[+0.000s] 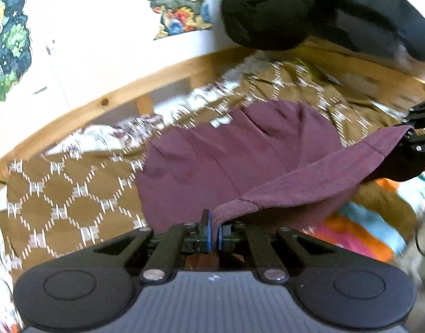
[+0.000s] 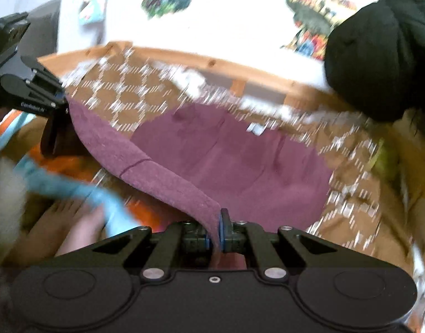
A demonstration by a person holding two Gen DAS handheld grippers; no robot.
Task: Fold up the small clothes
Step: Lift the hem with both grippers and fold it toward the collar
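A maroon garment (image 1: 226, 155) lies spread on a brown patterned bedspread (image 1: 59, 191). My left gripper (image 1: 214, 234) is shut on one corner of its near hem, lifted off the bed. My right gripper (image 2: 218, 231) is shut on the other corner of the same hem (image 2: 162, 177). The hem band stretches between the two grippers. The right gripper shows at the right edge of the left wrist view (image 1: 418, 138). The left gripper shows at the left edge of the right wrist view (image 2: 34, 94). The rest of the garment (image 2: 234, 161) rests flat on the bedspread (image 2: 357, 199).
A wooden bed rail (image 1: 115, 102) runs along the far side, with a white wall and colourful posters (image 1: 179, 2) behind. A black bundle of cloth (image 1: 268, 8) hangs at the upper right. Orange, pink and light blue fabric (image 1: 359, 230) lies near me. Bare feet (image 2: 73, 222) show at lower left.
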